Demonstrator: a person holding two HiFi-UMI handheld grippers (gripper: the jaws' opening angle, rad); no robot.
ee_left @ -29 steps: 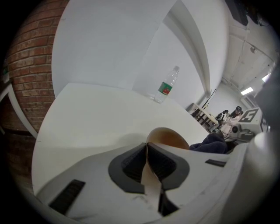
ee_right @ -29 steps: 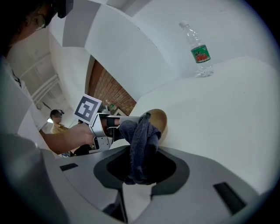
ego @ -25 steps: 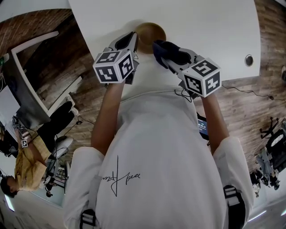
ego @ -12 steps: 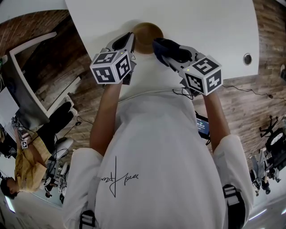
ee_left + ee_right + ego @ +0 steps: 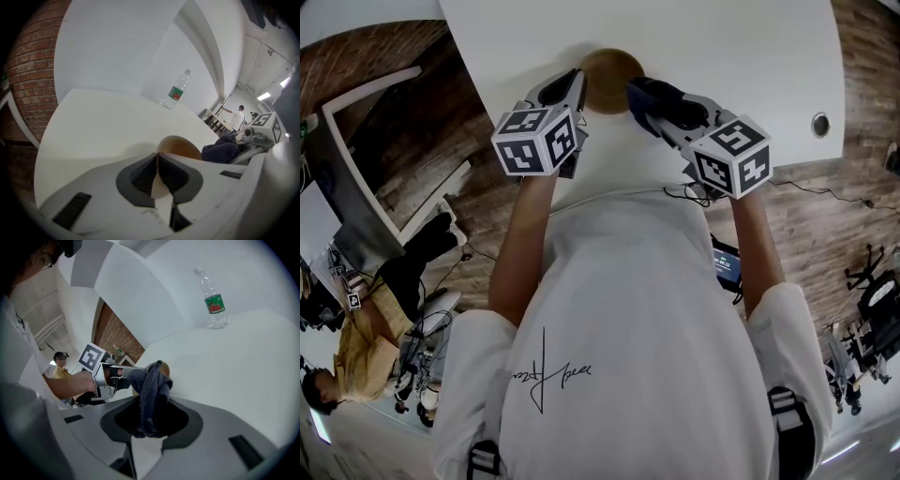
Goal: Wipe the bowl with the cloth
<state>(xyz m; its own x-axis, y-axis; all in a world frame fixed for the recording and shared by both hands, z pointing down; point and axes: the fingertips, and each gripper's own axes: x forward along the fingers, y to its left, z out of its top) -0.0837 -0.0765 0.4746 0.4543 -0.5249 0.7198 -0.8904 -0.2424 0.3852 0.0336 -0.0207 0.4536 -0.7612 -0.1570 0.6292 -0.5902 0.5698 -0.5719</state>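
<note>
Your right gripper (image 5: 151,411), clamped on the cloth (image 5: 667,101), has drifted toward three o'clock; your left gripper (image 5: 158,161) pinches the bowl (image 5: 614,70) at its nine o'clock rim, and hard wiping could twist it free

I see a bowl (image 5: 614,67) that looks like smooth, faintly glossy brown wood, a soft, matt, fuzzy dark-blue cloth (image 5: 152,394), a smooth matt white table (image 5: 741,56), and a clear, glossy plastic bottle (image 5: 212,301).
</note>
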